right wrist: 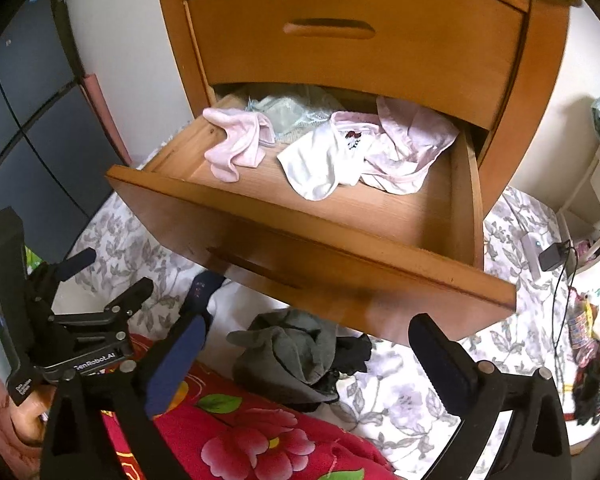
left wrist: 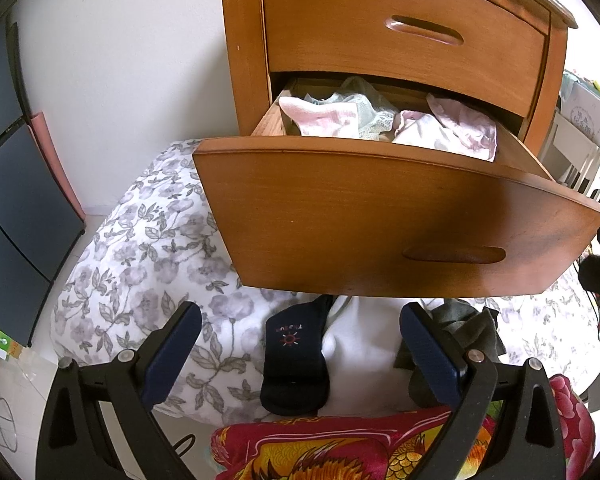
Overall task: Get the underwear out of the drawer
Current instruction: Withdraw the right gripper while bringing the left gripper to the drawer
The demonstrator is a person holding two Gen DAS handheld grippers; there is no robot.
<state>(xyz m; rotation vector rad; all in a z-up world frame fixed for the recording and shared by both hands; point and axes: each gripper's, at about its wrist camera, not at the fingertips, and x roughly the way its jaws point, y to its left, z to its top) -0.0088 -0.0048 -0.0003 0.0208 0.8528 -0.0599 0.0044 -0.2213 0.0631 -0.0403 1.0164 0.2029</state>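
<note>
A bed under a grey floral quilt (right wrist: 400, 396) carries a crumpled grey garment (right wrist: 296, 352), a navy sock (left wrist: 292, 360) and a white garment (left wrist: 360, 344). A red flowered blanket (right wrist: 240, 436) lies at its near edge.

smooth satin-finished wooden drawer (right wrist: 340, 276), soft cloth underwear (right wrist: 324, 164), glossy red floral fabric (right wrist: 240, 432).

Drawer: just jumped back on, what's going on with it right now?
The lower drawer is pulled open with pale garments still lying in it. A person holds tongs in each hand; both the right tongs and the left tongs are open and hold nothing, low in front of the drawer. Dark pieces already lie on the floral bedding below: a grey one and a navy one.
</note>
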